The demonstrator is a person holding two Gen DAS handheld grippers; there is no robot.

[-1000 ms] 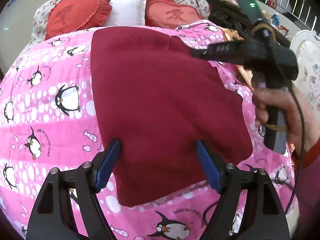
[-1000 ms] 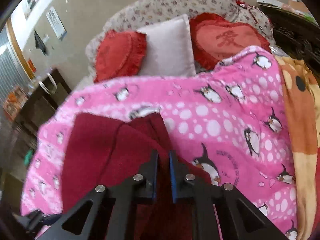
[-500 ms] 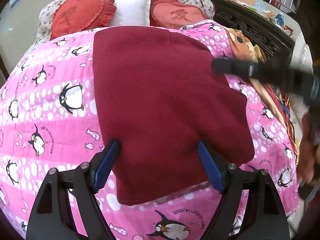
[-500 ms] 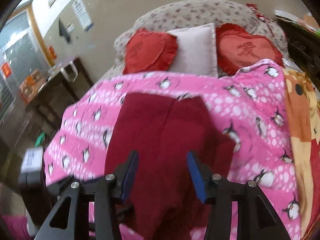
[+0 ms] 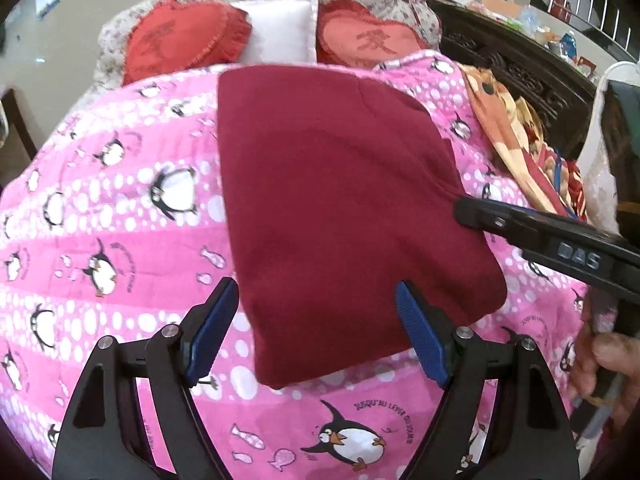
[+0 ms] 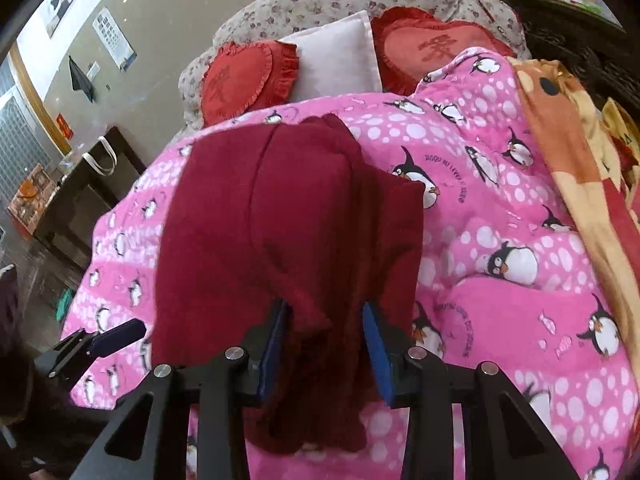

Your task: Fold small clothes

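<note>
A dark red garment (image 5: 336, 200) lies folded on the pink penguin blanket (image 5: 120, 216). It also shows in the right wrist view (image 6: 280, 220). My left gripper (image 5: 316, 320) is open, its blue pads either side of the garment's near edge, above it. My right gripper (image 6: 325, 338) is open with a bunched fold of the garment's right edge between its pads. In the left wrist view the right gripper (image 5: 464, 208) reaches in from the right and touches the garment's right edge.
Two red heart cushions (image 5: 184, 36) and a white pillow (image 5: 280, 32) lie at the head of the bed. An orange patterned blanket (image 6: 568, 152) lies to the right. A dark carved wooden piece of furniture (image 5: 520, 64) stands beyond it.
My right gripper opened, let go of the garment's top layer, then moved down to its right edge. The garment now lies flatter. My left gripper stayed open and hardly moved.
</note>
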